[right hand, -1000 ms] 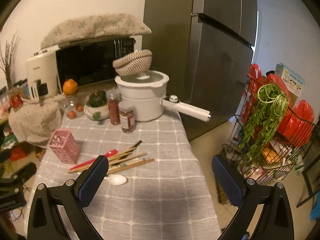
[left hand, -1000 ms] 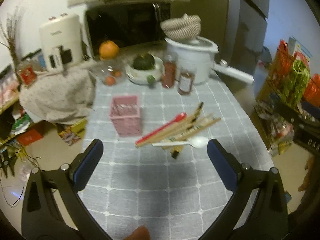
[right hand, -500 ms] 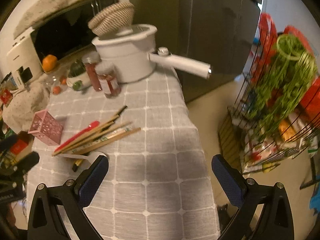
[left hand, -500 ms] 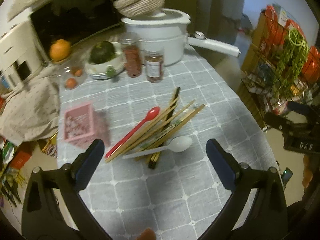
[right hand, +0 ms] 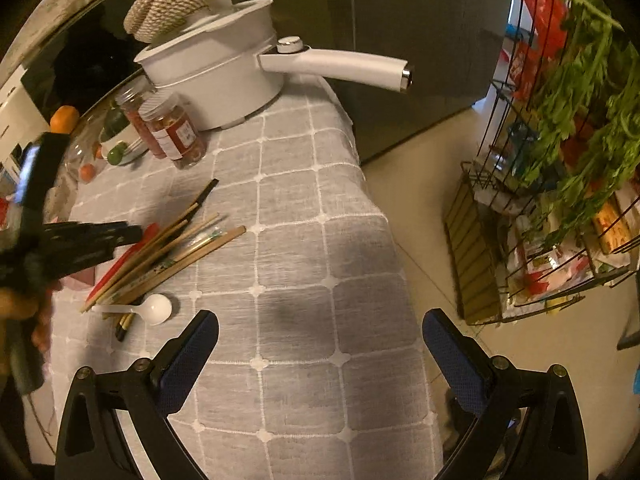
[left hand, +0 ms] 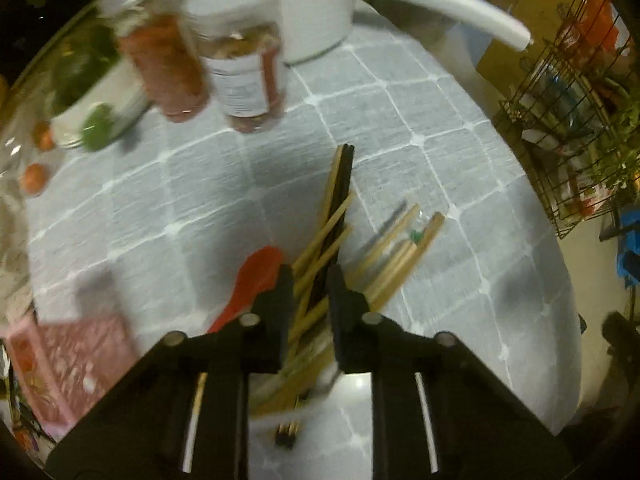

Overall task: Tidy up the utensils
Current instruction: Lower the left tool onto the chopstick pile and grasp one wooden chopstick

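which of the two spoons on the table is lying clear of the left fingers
The white spoon, at the near end of the chopstick pile. The red spoon lies right beside the left gripper, its handle under the fingers.

No text can be read with any certainty.

- Jar with red-and-white label (right hand: 178, 136), on the counter (right hand: 304, 240) near the white pot: dark marks on the white panel in the right wrist view, perhaps a few characters, too small to make out. In the left wrist view the same jar (left hand: 250, 80) shows fine printed lines, smeared by blur.
- Packets in the wire rack (right hand: 560, 240) beside the counter: coloured printing, nothing legible.
- No brand, number or sign shows on the other things.
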The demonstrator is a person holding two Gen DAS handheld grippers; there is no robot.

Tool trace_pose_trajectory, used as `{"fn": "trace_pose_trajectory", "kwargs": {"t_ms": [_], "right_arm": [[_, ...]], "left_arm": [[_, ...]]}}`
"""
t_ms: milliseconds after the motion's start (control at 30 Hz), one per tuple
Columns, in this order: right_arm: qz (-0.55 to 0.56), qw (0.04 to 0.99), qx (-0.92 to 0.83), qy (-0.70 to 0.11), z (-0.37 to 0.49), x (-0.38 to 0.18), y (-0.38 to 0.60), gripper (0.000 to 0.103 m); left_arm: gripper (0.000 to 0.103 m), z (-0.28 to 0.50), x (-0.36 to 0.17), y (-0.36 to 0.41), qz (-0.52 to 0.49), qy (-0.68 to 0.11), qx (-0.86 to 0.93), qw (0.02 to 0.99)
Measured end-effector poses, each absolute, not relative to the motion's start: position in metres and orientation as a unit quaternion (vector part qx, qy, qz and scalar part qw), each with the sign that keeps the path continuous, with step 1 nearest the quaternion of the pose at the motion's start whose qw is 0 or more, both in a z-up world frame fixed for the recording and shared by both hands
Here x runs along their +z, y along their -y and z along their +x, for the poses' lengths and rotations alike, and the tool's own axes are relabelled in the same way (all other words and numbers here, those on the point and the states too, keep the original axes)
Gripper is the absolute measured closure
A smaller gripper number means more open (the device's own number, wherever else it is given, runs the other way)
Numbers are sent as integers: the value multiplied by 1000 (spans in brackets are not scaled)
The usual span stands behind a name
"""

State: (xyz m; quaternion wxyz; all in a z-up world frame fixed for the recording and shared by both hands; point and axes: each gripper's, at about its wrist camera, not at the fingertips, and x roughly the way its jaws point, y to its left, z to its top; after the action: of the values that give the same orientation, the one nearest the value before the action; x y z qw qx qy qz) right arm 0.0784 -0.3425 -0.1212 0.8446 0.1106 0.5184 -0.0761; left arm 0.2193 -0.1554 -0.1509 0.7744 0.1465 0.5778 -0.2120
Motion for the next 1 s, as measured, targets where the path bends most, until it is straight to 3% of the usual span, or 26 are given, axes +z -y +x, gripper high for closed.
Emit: {"fn": "trace_pose_trajectory", "kwargs": {"t_ms": [567,833,1000], "right_arm": [[104,837,-75,-532,92,-134,339,1],[100,836,-70,-535,96,-136,331,1],[103,834,-63,-538,101,-136,322,1]], "left_arm": [[90,232,-182,188,281,-564,-200,750],[90,252,-190,175,214,-593,-197,751],[95,252,-185,154,176,-592,-182,765]]}}
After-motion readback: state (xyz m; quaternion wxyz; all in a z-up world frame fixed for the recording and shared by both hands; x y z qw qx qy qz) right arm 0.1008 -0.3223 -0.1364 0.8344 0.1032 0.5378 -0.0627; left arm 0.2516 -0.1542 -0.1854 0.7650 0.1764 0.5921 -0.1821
